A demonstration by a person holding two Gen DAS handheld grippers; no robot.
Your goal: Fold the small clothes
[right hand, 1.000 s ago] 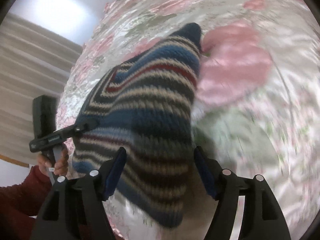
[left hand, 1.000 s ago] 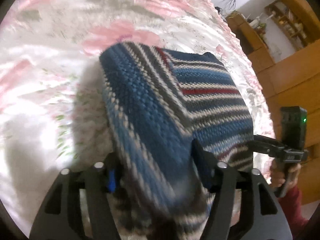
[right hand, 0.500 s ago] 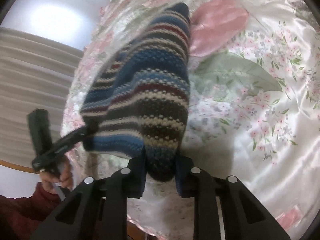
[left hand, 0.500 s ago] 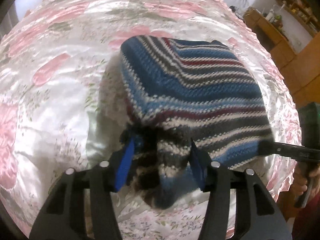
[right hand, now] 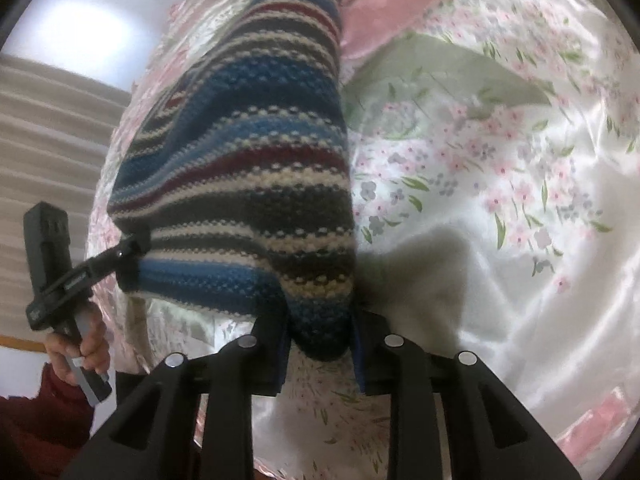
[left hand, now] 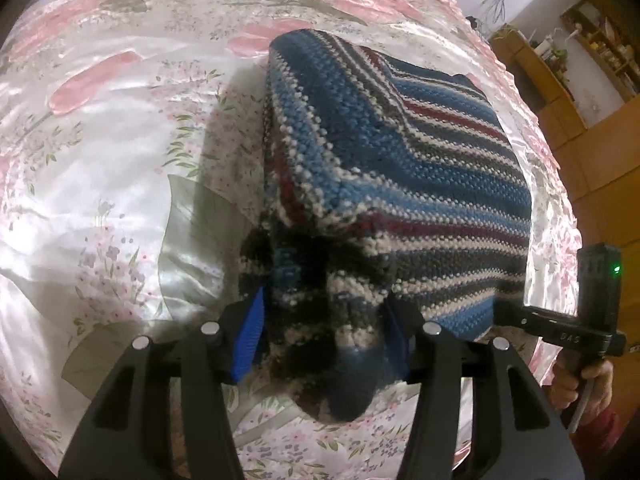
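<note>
You are working over one satin floral bedspread (left hand: pixel 120 152), white with pink tulips and green leaves, and it is filling most of both views. On it one striped knit garment (left hand: pixel 400 168) is lying folded, banded in blue, cream, grey and dark red, with its far part resting on the cloth and its near edge being lifted by both tools. You are holding two grippers, one in each hand. Your left gripper (left hand: pixel 324 336) is pinching the near left corner of the knit, its fingers standing fairly wide because a thick bunch of wool is filling the gap between the blue pads (left hand: pixel 250 336). Your right gripper (right hand: pixel 320 344) is clamping the near right corner, its jaws drawn closer together around a narrower wad of fabric. In the left wrist view the right gripper is also showing at the far right, gripping the garment's edge, with your hand (left hand: pixel 588 376) wrapped around its handle and a green light glowing on its body. In the right wrist view the left gripper is showing at the far left, biting the other corner, with your other hand (right hand: pixel 80 352) and a dark red sleeve (right hand: pixel 44 420) beneath it.
</note>
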